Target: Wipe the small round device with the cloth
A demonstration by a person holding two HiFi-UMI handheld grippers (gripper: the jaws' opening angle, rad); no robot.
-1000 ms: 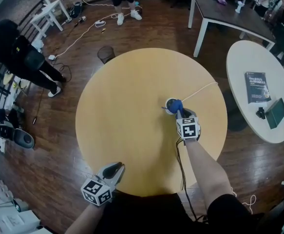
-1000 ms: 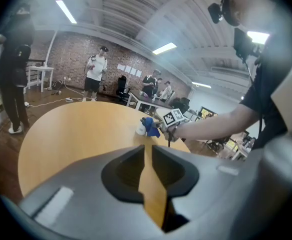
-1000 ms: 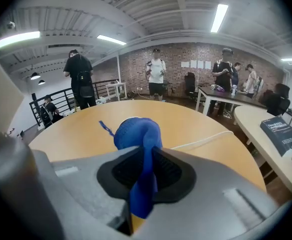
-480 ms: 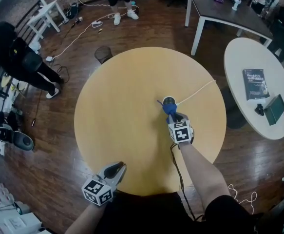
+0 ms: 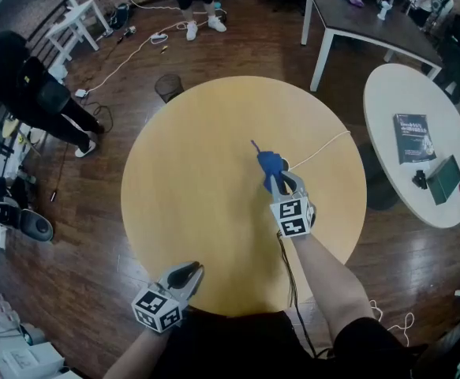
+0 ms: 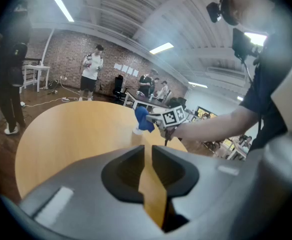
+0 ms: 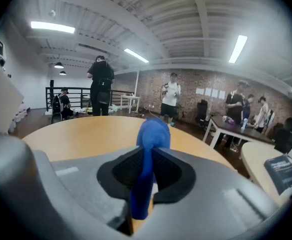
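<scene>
Head view puts the left gripper [image 5: 184, 274] low at the near edge of the round wooden table [image 5: 190, 180], well apart from the work. In its own view its jaws stand slightly apart, with nothing but tabletop showing through the slit.

Further right, past the middle of the table, the blue cloth [image 5: 267, 163] is bunched into a wad that sticks out ahead of the right gripper [image 5: 277, 181]. The right gripper view shows those jaws pinching a fold of the cloth between the pads.

The small round device [image 6: 136, 131] sits on the table directly under the wad, mostly covered from above. From the left gripper view it shows as a pale disc just below the cloth; whether the two touch I cannot tell. A white cord [image 5: 324, 144] runs from it toward the table's right edge.

The step in hand looks like the wiping itself. To do it well, the wad should come down flat on the device's top so that cloth, not jaw tips, meets it. Short, light strokes seem wise, since a small tethered thing will probably slide or swing on its cord under a hard push. The pinch needs to be firm enough that the cloth does not pull free.
</scene>
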